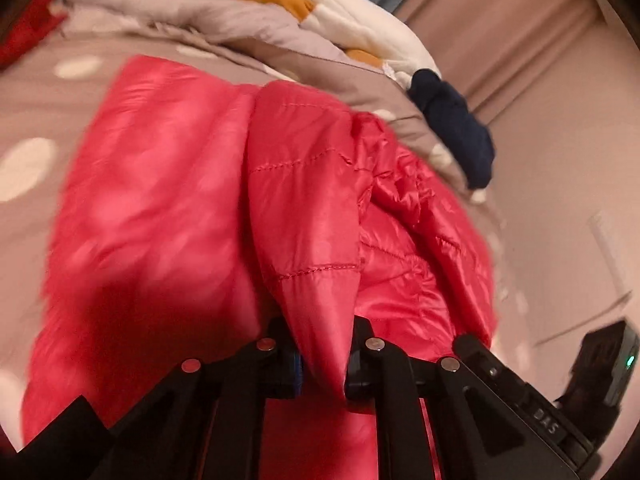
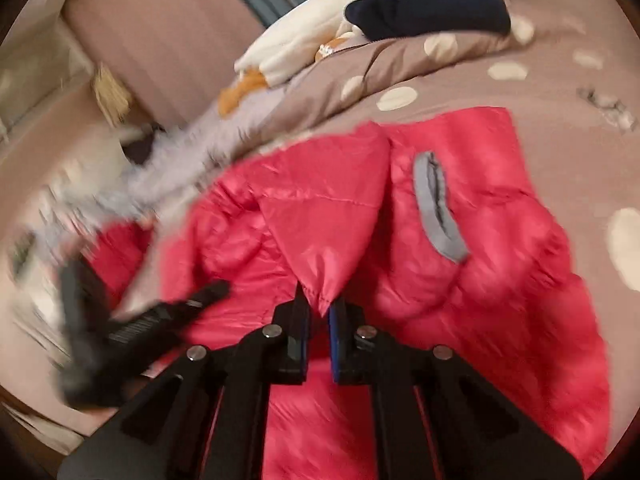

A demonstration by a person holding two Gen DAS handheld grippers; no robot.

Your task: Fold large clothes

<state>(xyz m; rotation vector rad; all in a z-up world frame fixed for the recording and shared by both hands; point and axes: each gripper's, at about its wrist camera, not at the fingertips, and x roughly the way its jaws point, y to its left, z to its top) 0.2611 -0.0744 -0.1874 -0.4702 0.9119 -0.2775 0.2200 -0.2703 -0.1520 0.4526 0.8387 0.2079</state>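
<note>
While my left gripper point(image 1: 322, 360) and right gripper point(image 2: 319, 320) each pinch thin corners of the glossy red quilted puffer jacket point(image 1: 168, 200), I judge the slick fabric may slip free.

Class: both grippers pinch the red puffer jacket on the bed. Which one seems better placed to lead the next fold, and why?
Probably the left gripper: a deep wedge of the red jacket sits between its fingers. The right gripper pinches only a corner tip, which could slip.

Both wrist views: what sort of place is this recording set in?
Most likely a bedroom. A red puffer jacket lies on a brown bedspread with white dots, with a rumpled duvet and loose clothes, including a navy garment, piled at its edge. Both grippers pinch the jacket.
</note>
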